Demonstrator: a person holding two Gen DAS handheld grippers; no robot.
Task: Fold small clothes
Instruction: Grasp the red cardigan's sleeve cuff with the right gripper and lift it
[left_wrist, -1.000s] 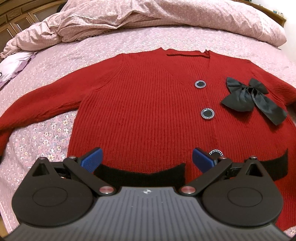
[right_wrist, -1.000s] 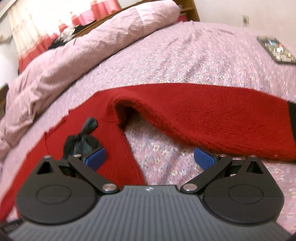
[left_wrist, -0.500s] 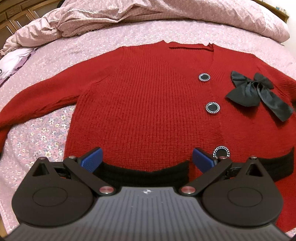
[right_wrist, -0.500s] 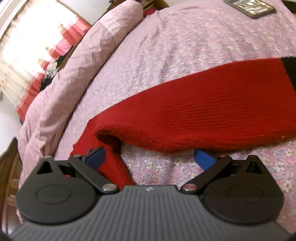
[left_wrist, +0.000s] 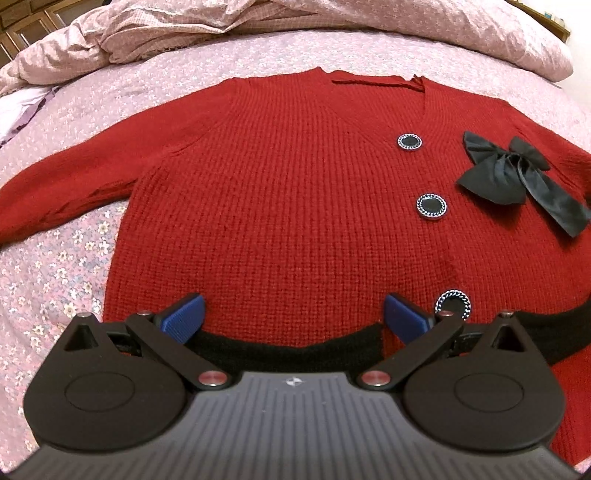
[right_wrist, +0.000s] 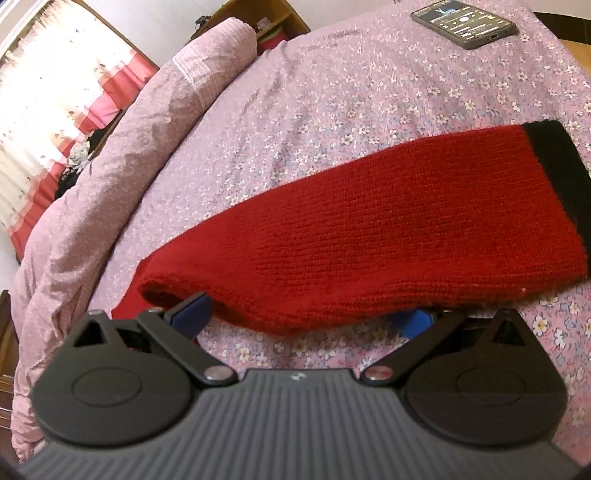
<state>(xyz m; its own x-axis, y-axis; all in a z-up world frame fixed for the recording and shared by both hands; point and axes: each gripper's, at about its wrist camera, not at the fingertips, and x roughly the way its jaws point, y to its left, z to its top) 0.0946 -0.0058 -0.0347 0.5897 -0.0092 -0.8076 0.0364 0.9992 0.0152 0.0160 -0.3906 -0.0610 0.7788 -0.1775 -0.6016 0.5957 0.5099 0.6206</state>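
A red knit cardigan lies flat, front up, on the bed, with black-and-silver buttons, a black bow and a black hem band. My left gripper is open and empty, just above the hem band. In the right wrist view, the cardigan's right sleeve with a black cuff lies stretched across the sheet. My right gripper is open, its blue pads at the sleeve's near edge, the right pad partly hidden under it.
A pink floral sheet covers the bed. A rumpled pink duvet lies along the far side. A phone rests on the sheet beyond the cuff. Wooden furniture and a curtain stand behind.
My left gripper has moved in closer over the cardigan's hem. My right gripper has swung right along the sleeve and closed in on its near edge; the cuff and phone came into view.
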